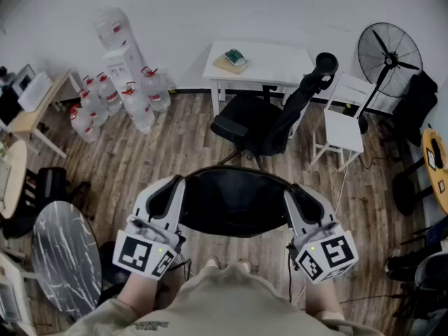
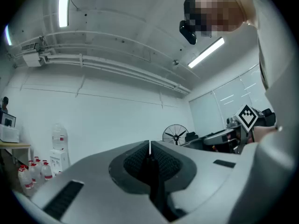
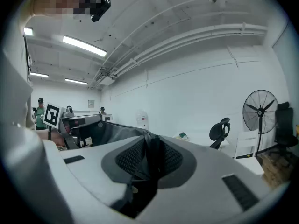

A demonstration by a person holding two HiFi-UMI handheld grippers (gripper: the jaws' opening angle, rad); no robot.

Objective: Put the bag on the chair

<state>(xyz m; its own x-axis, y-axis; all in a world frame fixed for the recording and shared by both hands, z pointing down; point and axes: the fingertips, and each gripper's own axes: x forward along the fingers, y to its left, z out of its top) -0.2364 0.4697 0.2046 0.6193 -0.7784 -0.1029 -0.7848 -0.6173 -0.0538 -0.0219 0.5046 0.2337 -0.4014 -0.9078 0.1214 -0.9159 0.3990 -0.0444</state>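
Recorded in the head view alone: the whole bag (image 1: 234, 201), black, stretched into a wide open-mouthed arc between the left gripper (image 1: 173, 184) and the right gripper (image 1: 292, 193), close in front of the torso. Also recorded there alone: the wood floor (image 1: 168, 152) and the complete layout around the chair (image 1: 255, 121).

Confirmed in the right gripper view only: dark bag fabric pinched between the closed jaws, with the bag rim running off leftward to the other gripper's marker cube. Showed the chair small and far off at right of centre, beside a fan (image 3: 259, 108).

Confirmed in the left gripper view: jaws drawn together to a thin slit, dark material caught low between them. Showed little of the bag body beyond that; chair not made out there.

Edges and clearance, from the head view: open strip of floor between bag and chair. Chair backed against a white table (image 1: 280, 61), with a white side chair (image 1: 343, 128) just to its right. Water bottles (image 1: 126, 93) clustered along the wall, well to the left. Round marbled table (image 1: 66, 254) near the left gripper's outer side.

Bag position: held off the floor, clamped at one end by each gripper, well apart from the chair and not on it.
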